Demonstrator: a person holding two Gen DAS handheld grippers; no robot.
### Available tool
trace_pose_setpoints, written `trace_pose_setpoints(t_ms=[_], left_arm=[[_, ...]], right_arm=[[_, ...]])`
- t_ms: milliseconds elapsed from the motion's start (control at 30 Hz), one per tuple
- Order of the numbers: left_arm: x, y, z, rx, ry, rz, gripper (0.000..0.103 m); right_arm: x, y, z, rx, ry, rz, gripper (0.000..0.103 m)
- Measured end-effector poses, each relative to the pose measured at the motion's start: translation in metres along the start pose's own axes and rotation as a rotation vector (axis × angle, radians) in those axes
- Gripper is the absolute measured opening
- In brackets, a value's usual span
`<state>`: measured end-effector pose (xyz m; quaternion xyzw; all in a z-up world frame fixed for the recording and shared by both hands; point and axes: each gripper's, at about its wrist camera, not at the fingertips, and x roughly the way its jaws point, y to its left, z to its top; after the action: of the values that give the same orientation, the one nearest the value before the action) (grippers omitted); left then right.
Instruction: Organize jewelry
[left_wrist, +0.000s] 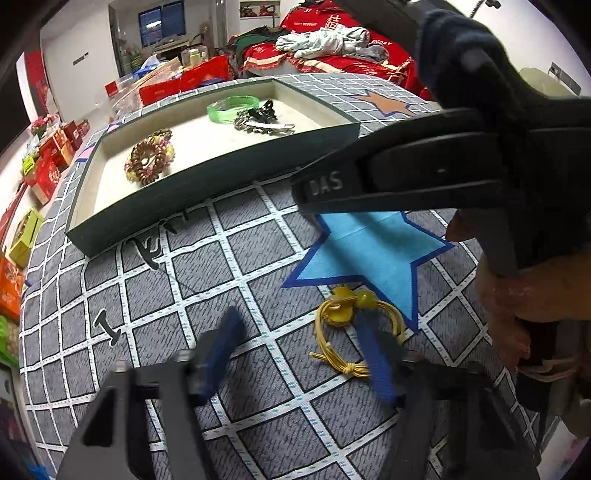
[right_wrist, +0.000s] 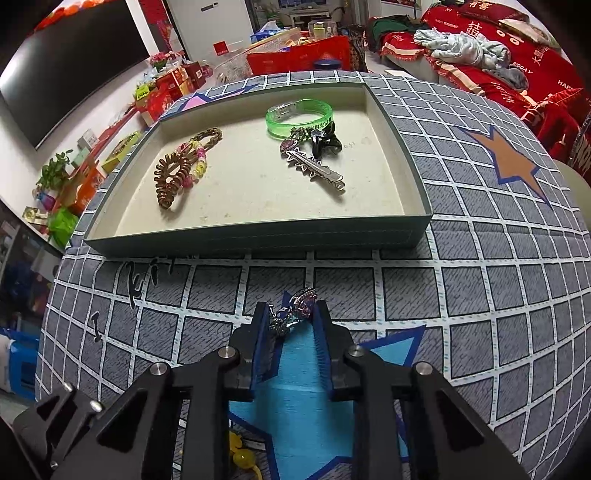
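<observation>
A shallow dark-green tray (right_wrist: 258, 236) lies on the checked cloth. In it lie a brown coil hair tie (right_wrist: 170, 177) with a beaded bracelet, a green bangle (right_wrist: 299, 118), a black claw clip (right_wrist: 325, 142) and a silver hair clip (right_wrist: 317, 168). My right gripper (right_wrist: 291, 319) is shut on a purple-stoned silver brooch (right_wrist: 301, 304), held above the cloth in front of the tray. My left gripper (left_wrist: 299, 332) is open, low over the cloth, its right finger touching a yellow elastic hair tie (left_wrist: 347, 325) with yellow beads. The tray also shows in the left wrist view (left_wrist: 207, 195).
The right gripper's black body (left_wrist: 443, 173) and the hand holding it fill the upper right of the left wrist view. A blue star patch (left_wrist: 369, 251) marks the cloth. Boxes (right_wrist: 162, 92) and a red-covered sofa (right_wrist: 498, 55) stand beyond the table.
</observation>
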<state>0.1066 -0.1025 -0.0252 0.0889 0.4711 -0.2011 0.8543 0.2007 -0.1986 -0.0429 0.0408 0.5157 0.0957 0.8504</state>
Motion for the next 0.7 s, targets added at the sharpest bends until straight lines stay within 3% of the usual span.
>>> trace_pose_setpoints(t_ms=[100, 167, 233, 700], left_arm=[[-0.003, -0.002, 0.0, 0.011, -0.003, -0.014, 0.052], [-0.003, -0.002, 0.001, 0.019, -0.003, -0.03, 0.033], [-0.003, -0.001, 0.002, 0.024, 0.001, -0.049, 0.021], [-0.023, 0.021, 0.003, -0.043, -0.009, -0.137, 0.021]], right_arm=[[-0.003, -0.002, -0.001, 0.008, -0.007, 0.001, 0.026], [-0.007, -0.005, -0.002, 0.017, -0.014, 0.002, 0.026], [-0.01, -0.009, -0.002, 0.029, -0.021, 0.003, 0.026], [-0.041, -0.023, -0.01, 0.08, -0.073, 0.021, 0.026]])
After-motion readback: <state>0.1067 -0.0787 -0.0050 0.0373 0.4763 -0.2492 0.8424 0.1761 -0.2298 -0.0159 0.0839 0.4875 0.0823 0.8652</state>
